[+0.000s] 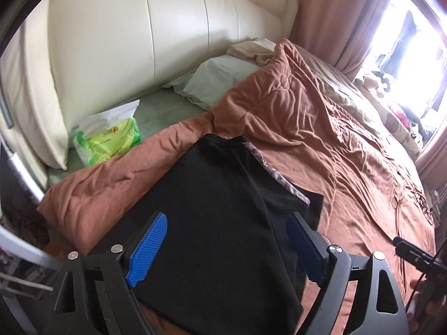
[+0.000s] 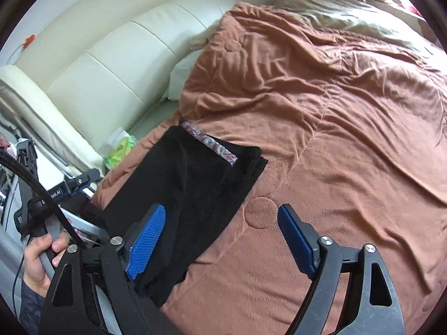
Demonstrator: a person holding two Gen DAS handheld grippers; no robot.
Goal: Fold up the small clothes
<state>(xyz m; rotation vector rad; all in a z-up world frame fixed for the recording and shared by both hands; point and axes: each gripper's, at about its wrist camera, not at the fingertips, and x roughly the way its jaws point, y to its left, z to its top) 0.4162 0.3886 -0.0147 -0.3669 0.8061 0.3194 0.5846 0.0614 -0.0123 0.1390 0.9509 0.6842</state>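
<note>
A black garment (image 1: 212,212) lies folded flat on the brown duvet (image 1: 321,128), with a patterned band (image 1: 268,173) along its far right edge. My left gripper (image 1: 226,217) hovers open over its near part, one blue pad on each side and nothing pinched. In the right wrist view the same garment (image 2: 190,184) sits left of centre with its band (image 2: 208,142) at the far end. My right gripper (image 2: 220,209) is open over the garment's right edge. Its left fingertip (image 2: 156,220) is above the cloth and the other is above bare duvet (image 2: 335,111).
A green tissue pack (image 1: 109,139) and a pale pillow (image 1: 220,78) lie by the cream headboard (image 1: 125,33). A hand (image 2: 39,256) holds the other gripper's handle at the bed's left edge. Curtains and a bright window (image 1: 413,42) are at far right.
</note>
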